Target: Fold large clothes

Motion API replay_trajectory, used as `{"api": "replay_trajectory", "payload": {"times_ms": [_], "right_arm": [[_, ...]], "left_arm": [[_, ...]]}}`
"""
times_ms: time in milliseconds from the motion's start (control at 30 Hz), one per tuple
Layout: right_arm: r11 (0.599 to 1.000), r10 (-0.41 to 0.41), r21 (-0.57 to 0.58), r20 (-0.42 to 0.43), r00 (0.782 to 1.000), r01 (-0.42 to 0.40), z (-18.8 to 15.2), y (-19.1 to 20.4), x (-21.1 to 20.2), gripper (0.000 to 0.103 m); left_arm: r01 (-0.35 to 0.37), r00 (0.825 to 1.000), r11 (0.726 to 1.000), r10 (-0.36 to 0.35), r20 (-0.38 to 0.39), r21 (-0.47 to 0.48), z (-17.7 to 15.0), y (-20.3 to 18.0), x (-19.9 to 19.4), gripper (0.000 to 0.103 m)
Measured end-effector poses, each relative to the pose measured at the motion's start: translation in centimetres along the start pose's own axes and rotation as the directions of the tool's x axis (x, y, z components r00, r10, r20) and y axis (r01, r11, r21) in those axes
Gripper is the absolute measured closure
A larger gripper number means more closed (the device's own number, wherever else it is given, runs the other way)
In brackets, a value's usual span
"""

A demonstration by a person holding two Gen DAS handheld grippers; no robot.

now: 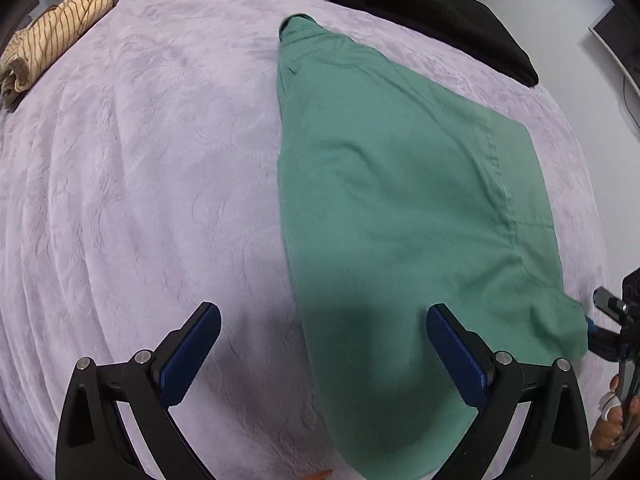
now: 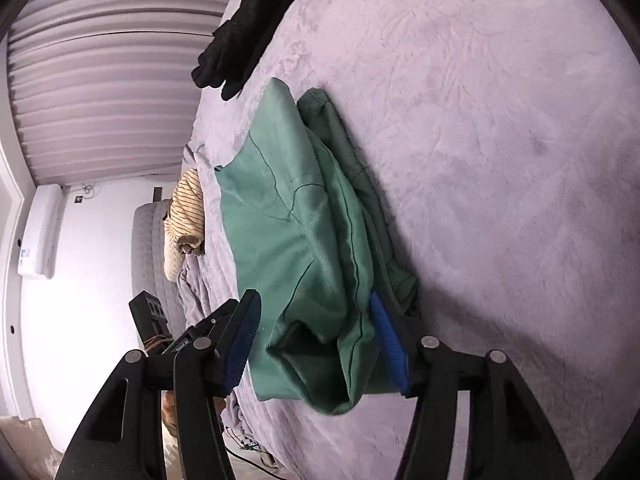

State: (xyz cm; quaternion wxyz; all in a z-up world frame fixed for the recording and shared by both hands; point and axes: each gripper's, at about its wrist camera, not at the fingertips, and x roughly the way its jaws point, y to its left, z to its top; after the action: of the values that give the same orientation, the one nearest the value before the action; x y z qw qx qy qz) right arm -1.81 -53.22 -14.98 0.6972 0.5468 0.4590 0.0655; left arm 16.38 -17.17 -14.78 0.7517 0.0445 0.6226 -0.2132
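Note:
A green garment point(image 1: 400, 200), folded lengthwise, lies on the lavender blanket point(image 1: 140, 160). My left gripper point(image 1: 323, 309) hangs open above the garment's near end, one finger over the blanket and the other over the cloth, holding nothing. In the right wrist view the bunched end of the green garment point(image 2: 288, 232) sits between the spread fingers of my right gripper point(image 2: 314, 300). The right pad point(image 2: 390, 352) lies against the cloth, while the left pad point(image 2: 240, 340) stands clear of it. The right gripper point(image 1: 592, 326) also shows at the garment's corner in the left wrist view.
A black garment point(image 1: 432, 16) lies beyond the green one. A striped beige garment point(image 1: 52, 36) sits rolled at the far left edge of the bed. A person's hand point(image 1: 616, 408) holds the right gripper. The bed edge point(image 2: 208, 280) drops off just left of the green garment.

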Motion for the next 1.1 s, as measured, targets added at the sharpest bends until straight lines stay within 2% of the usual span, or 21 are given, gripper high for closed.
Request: {"api": "replay_trajectory", "payload": {"times_ms": [133,200,267,300,333,367,533,567,600,667,900,967,1100], "right_arm": [[0.989,-0.087,-0.116,0.000,0.996,0.086,-1.4,2.8,-0.8,0.042],[0.965,-0.164,-0.207,-0.007,0.986,0.159,-2.6,4.2,-0.3,0.042],[0.933,-0.238,-0.278,-0.008,0.971,0.226,-3.8,4.7,0.0,0.047],[0.927,-0.254,-0.288,-0.011,0.967,0.240,-4.0,4.7,0.2,0.064],[0.927,-0.261,-0.284,-0.017,0.965,0.246,-4.1,4.5,0.4,0.086],[0.931,-0.264,-0.268,-0.020,0.964,0.249,-4.2,3.8,0.1,0.091],[0.940,-0.316,-0.145,-0.035,0.948,0.308,-3.9,-0.7,0.4,0.093],[0.947,-0.311,-0.100,-0.054,0.949,0.304,-3.9,-2.2,0.7,0.094],[0.956,-0.293,-0.045,-0.069,0.954,0.291,-3.9,-3.7,0.9,0.100],[0.971,-0.233,0.047,-0.073,0.970,0.236,-4.0,-5.7,0.9,0.100],[0.953,-0.303,-0.054,-0.098,0.948,0.299,-4.4,-3.4,-0.5,0.099],[0.946,-0.321,-0.073,-0.076,0.944,0.316,-4.3,-2.4,-1.4,0.092],[0.940,-0.329,-0.096,0.002,0.944,0.328,-3.4,-1.0,-3.5,0.091]], "left_arm": [[-0.011,0.998,1.000,0.013,-0.063,0.020,-3.9,-0.2,1.5,0.000],[0.019,0.997,1.000,-0.020,-0.079,-0.018,-5.3,0.6,2.0,0.000],[0.037,0.996,0.998,-0.041,-0.074,-0.050,-5.9,1.4,2.1,0.000],[0.037,0.996,0.998,-0.041,-0.076,-0.058,-6.1,1.6,2.1,0.000],[0.034,0.996,0.998,-0.038,-0.076,-0.058,-6.2,1.7,2.0,0.000],[0.029,0.997,0.998,-0.033,-0.073,-0.048,-6.3,1.7,1.9,0.000],[-0.007,0.998,1.000,0.007,-0.057,-0.001,-6.5,0.6,1.6,0.000],[-0.006,0.998,1.000,0.006,-0.061,-0.005,-6.5,0.5,1.6,0.000],[-0.007,0.998,1.000,0.006,-0.065,-0.010,-6.5,0.4,1.8,0.000],[-0.013,0.998,1.000,0.012,-0.065,-0.017,-6.6,0.1,1.8,0.000],[-0.028,0.997,0.999,0.027,-0.077,-0.015,-6.6,-0.5,1.8,0.000],[-0.033,0.996,0.999,0.032,-0.079,-0.012,-6.3,-0.6,1.8,0.000],[-0.034,0.996,0.999,0.033,-0.084,-0.010,-5.7,-0.5,1.6,0.000]]}}
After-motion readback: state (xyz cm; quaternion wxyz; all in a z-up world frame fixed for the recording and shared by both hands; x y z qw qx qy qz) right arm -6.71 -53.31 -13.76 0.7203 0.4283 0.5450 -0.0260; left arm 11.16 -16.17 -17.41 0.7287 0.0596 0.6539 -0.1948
